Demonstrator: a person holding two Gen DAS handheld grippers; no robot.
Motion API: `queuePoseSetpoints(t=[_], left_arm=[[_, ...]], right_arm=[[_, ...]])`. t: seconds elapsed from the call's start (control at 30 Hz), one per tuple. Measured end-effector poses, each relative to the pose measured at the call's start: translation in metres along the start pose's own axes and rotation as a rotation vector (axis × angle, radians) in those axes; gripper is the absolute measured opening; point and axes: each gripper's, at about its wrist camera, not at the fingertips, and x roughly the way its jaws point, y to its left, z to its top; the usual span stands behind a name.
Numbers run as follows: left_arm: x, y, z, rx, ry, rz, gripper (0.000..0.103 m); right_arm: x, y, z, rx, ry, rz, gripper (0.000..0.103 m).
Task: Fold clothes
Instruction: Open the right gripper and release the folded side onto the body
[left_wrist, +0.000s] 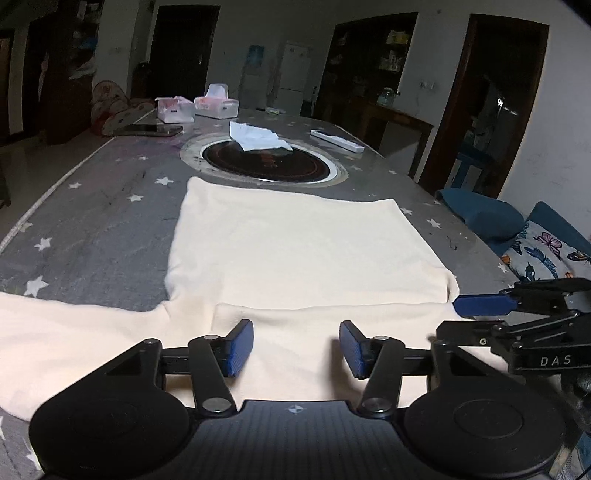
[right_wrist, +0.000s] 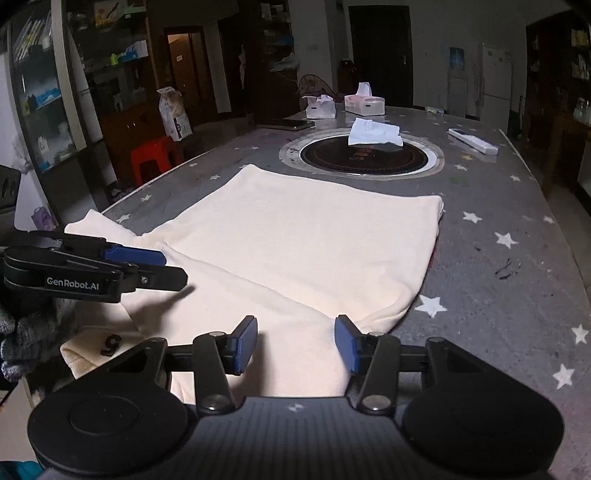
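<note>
The near end of the cream garment (left_wrist: 303, 243) is cut off beneath both tools, so its neckline or hem cannot be made out, and a small dark mark on the cloth near the table's (right_wrist: 498, 266) near left corner is too small to read. The garment lies flat on the grey star-patterned table, its folded body running lengthwise from the near edge toward the round black inset (left_wrist: 264, 162) at the table's middle, with one sleeve spread sideways toward the left edge. The left hand-held gripper (left_wrist: 296, 347) hangs just above the near part of the cloth, jaws parted, nothing pinched between its blue pads. The right hand-held gripper (right_wrist: 295, 343) stands likewise released above the garment's near right corner, cloth under the gap, not grasped.
</note>
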Motion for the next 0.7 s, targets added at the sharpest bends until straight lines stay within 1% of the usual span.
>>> queuePoseSetpoints(t=[0.13,0.27,0.3,0.37,0.43,0.53,0.63,0.7], left_arm=[[-0.006,0.0,-0.001,-0.005,-0.016,0.001,0.054],[-0.004,0.005,-0.002,-0.005,-0.017,0.02,0.054],[-0.008,0.006,-0.002,-0.01,-0.021,0.027,0.056],[-0.018,0.011,-0.002,-0.024,-0.039,0.04,0.059],[-0.029,0.02,-0.002,-0.047,-0.063,0.062,0.062],[-0.046,0.038,-0.003,-0.098,-0.098,0.136,0.066],[-0.061,0.061,-0.005,-0.154,-0.128,0.233,0.069],[-0.07,0.078,-0.005,-0.179,-0.138,0.3,0.071]], right_arm=[[-0.002,0.004,0.002,-0.02,-0.006,-0.001,0.048],[0.003,0.005,0.0,-0.032,0.006,-0.003,0.05],[0.004,0.005,0.0,-0.033,0.006,-0.002,0.051],[0.002,0.007,0.0,-0.038,0.001,0.0,0.057],[0.0,0.011,0.0,-0.045,-0.007,0.002,0.061],[-0.002,0.017,0.001,-0.053,-0.016,0.012,0.065],[-0.003,0.021,-0.001,-0.052,-0.017,0.027,0.072],[-0.004,0.024,-0.002,-0.052,-0.018,0.039,0.073]])
